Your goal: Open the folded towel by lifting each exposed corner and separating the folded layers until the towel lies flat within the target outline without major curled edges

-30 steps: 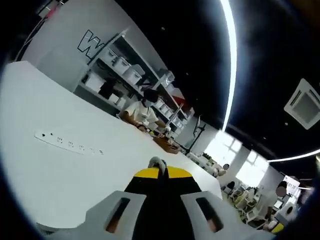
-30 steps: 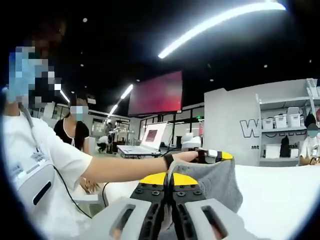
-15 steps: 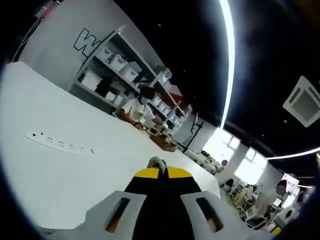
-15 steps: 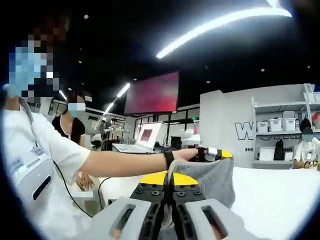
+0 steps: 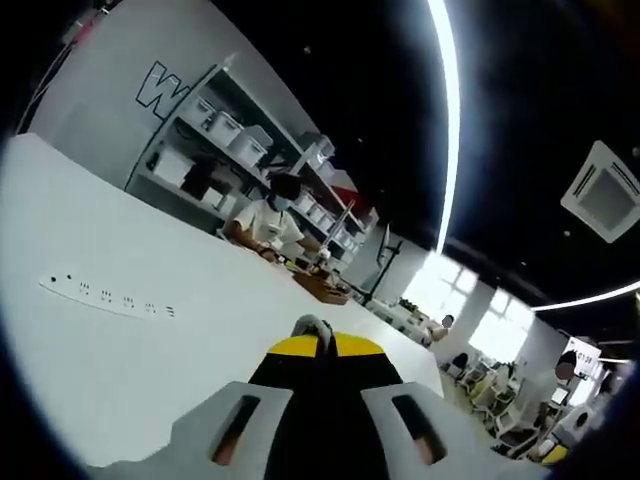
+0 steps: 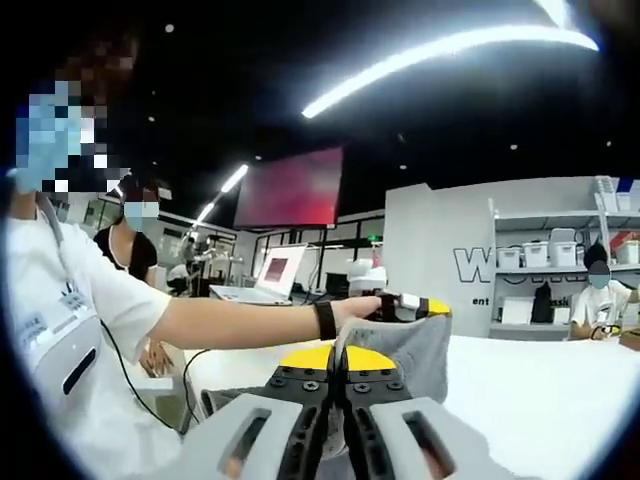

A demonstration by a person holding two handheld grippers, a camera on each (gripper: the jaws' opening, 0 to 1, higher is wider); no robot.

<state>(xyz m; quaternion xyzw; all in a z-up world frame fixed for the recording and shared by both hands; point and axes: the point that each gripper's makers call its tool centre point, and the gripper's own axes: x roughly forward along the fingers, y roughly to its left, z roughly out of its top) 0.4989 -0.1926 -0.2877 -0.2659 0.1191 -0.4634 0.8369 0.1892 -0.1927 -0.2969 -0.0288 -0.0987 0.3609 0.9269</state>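
Grey towel [image 6: 415, 348] hangs in the air in the right gripper view, stretched between both tools, above the white table [image 6: 560, 390]. Right gripper [image 6: 345, 362] has its jaws pressed tight together w/ a bit of towel edge pinched at the yellow-backed tips; cloth rises from the tips and spreads up & to the right. Far corner of the towel is at the left gripper [image 6: 420, 307], held in the person's outstretched hand [image 6: 358, 308], black wristband on the wrist. Its yellow-tipped jaws look clamped on that corner, but exact bite is too small to tell there.

Left gripper view: left gripper [image 5: 318, 325] jaws are fully closed, no gap between them, a small grey loop of towel [image 5: 313, 323] poking out at the tips. View is rolled, so the table [image 5: 120, 350] slopes across the frame. A white power strip [image 5: 105, 296] lies flat on the table, well apart from the gripper. Behind the table, a seated person [image 5: 268, 222] in a white top sits near white shelving [image 5: 225, 135] w/ storage boxes. Long ceiling light strip [image 5: 447, 110] runs overhead; windows [image 5: 470, 310] bright in the distance.

Right gripper view bkgd: open laptop [image 6: 262, 282], big reddish screen [image 6: 290, 189] on the wall, another seated person [image 6: 598, 300] by the shelves.
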